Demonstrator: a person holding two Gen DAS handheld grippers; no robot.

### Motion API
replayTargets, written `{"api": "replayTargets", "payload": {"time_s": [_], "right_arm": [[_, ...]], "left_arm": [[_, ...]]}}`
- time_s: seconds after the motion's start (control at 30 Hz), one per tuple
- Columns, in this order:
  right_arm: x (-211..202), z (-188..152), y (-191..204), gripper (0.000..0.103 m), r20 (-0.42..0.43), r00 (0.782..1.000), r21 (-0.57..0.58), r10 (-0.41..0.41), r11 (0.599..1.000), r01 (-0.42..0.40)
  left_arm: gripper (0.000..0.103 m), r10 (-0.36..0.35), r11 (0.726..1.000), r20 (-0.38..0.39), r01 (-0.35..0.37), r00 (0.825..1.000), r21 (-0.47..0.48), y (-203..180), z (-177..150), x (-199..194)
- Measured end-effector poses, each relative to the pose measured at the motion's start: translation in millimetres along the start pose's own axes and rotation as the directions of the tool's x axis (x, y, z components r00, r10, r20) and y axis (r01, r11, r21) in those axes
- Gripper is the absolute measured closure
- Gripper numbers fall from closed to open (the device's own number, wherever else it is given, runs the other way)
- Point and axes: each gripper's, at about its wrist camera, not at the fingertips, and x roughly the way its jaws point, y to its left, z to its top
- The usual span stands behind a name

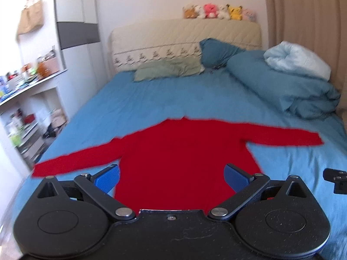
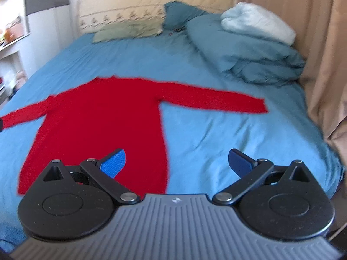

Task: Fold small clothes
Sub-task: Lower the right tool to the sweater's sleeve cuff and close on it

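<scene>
The bed (image 1: 151, 99), covered in a blue sheet, fills most of both my views, running from the bottom of the frame up to the cream quilted headboard (image 1: 184, 34) at the top centre. At the upper right of the left-wrist view a blue duvet (image 1: 282, 86) lies bunched, with a pale blue rolled blanket (image 1: 297, 58) on top of it, and beige curtains (image 1: 308, 10) hang behind. The red long-sleeved top (image 1: 180, 151) lies flat on the sheet in the lower middle of that frame, both sleeves stretched out to the sides, hem toward me; in the right-wrist view the same garment (image 2: 104, 117) sits left of centre. A green pillow (image 1: 167, 69) rests below the headboard, and a row of plush toys (image 1: 219, 12) lines its top edge. My left gripper (image 1: 171, 177) hovers over the lower body of the top, its blue pads (image 1: 107, 178) spread wide with nothing between them. My right gripper (image 2: 176, 164) is likewise spread apart and holds nothing, its left pad over the top's hem side, its right pad over bare sheet.
</scene>
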Motion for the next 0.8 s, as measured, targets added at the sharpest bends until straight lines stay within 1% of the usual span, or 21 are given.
{"api": "replayTargets", "payload": {"time_s": [0.1,0.2,0.3,0.37,0.4,0.43,0.47,0.5,0.57,0.63,0.7,0.8], "right_arm": [[29.6,29.6,-24.5,0.000,0.020,0.999,0.036,-0.036,0.999,0.035],[71.5,51.9,-51.1,0.000,0.017,0.998,0.077,-0.065,0.995,0.063],[122.4,66.0,-78.3,0.000,0.003,0.996,0.132,-0.087,0.987,0.086],[160.2,70.1,-97.9,0.000,-0.004,0.994,0.186,-0.107,0.977,0.106],[177.5,69.9,-107.7,0.000,-0.005,0.995,0.217,-0.103,0.971,0.101],[197.5,69.2,-117.9,0.000,-0.012,0.995,0.248,-0.099,0.964,0.098],[215.8,66.5,-125.3,0.000,-0.019,0.995,0.271,-0.102,0.957,0.103],[236.3,63.0,-133.6,0.000,-0.025,0.993,0.291,-0.116,0.950,0.118],[274.2,55.5,-148.3,0.000,-0.047,0.988,0.314,-0.146,0.937,0.154],[305.7,47.0,-160.4,0.000,-0.068,0.982,0.339,-0.175,0.922,0.188],[331.7,36.7,-171.8,0.000,-0.081,0.976,0.385,-0.202,0.897,0.217],[364.2,26.4,-186.8,0.000,-0.092,0.973,0.465,-0.213,0.855,0.231]], "left_arm": [[0.000,-0.040,0.999,0.012,0.040,0.999,0.007,-14.0,35.2,39.7],[0.000,-0.077,0.997,0.008,0.077,0.997,0.004,-29.9,61.1,81.6],[0.000,-0.120,0.993,-0.017,0.121,0.993,0.009,-52.2,82.8,135.9],[0.000,-0.132,0.991,-0.037,0.133,0.991,0.018,-70.7,92.4,179.3],[0.000,-0.139,0.990,-0.046,0.140,0.989,0.020,-76.8,95.1,196.1],[0.000,-0.157,0.987,-0.066,0.159,0.985,0.019,-87.1,98.1,220.8],[0.000,-0.175,0.984,-0.078,0.177,0.981,0.013,-93.9,101.4,236.5],[0.000,-0.199,0.980,-0.099,0.201,0.975,0.002,-102.5,103.5,261.5],[0.000,-0.220,0.975,-0.129,0.221,0.967,-0.004,-120.0,104.0,302.5],[0.000,-0.198,0.979,-0.161,0.204,0.967,0.019,-139.8,100.0,339.5],[0.000,-0.198,0.977,-0.182,0.209,0.963,0.047,-157.0,94.0,368.4],[0.000,-0.198,0.974,-0.227,0.217,0.954,0.065,-172.6,80.0,405.0]]}}
